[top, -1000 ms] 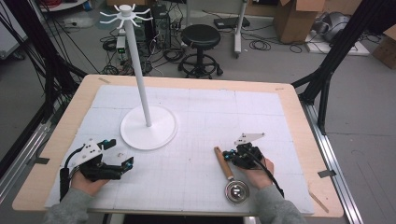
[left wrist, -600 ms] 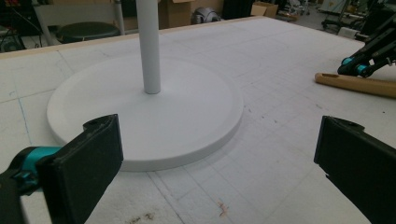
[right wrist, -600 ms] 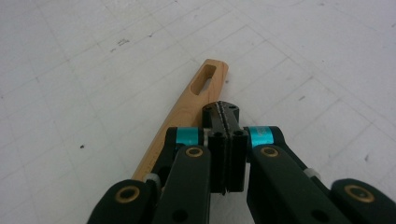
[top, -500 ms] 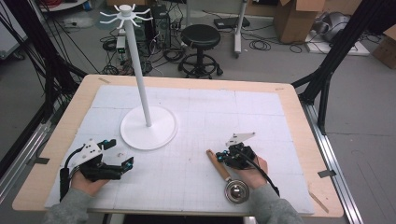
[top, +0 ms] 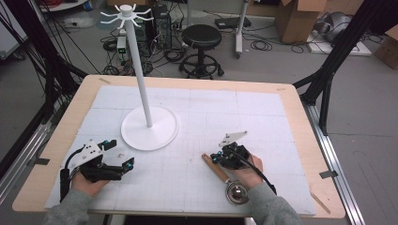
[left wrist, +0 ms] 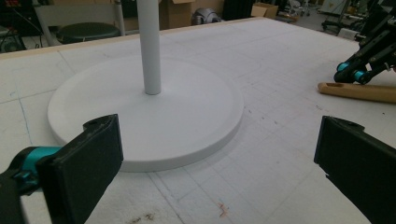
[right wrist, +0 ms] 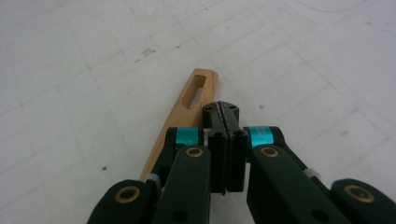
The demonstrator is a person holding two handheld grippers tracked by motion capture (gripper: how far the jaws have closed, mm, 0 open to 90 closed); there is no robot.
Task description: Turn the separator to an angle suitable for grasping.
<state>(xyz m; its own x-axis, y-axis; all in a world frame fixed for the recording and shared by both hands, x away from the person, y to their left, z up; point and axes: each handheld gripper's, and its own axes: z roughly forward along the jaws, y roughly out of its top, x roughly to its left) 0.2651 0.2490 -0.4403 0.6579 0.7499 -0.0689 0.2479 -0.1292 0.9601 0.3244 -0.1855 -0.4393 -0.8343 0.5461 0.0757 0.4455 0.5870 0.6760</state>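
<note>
A ladle lies at the front right of the white mat, with a wooden handle (top: 215,168) and a metal bowl (top: 235,192). My right gripper (top: 214,158) is shut with nothing between its jaws. Its tips (right wrist: 223,111) sit low over the mat, right beside the slotted end of the handle (right wrist: 197,91). My left gripper (top: 120,154) rests at the front left, open and holding nothing. Through its wide jaws (left wrist: 215,144) I look at the round base (left wrist: 187,112) of a white hook stand (top: 141,70). The far-off right gripper (left wrist: 357,74) shows next to the handle (left wrist: 359,91).
The stand's base (top: 162,136) sits left of the mat's centre, and its pole carries a ring of hooks (top: 126,14) at the top. The wooden table edge (top: 300,126) frames the mat. A black stool (top: 202,40) and cables lie on the floor beyond.
My right gripper has slid left across the mat toward the slotted end of the handle, and that end has shifted slightly left too. The left gripper has stayed still.
</note>
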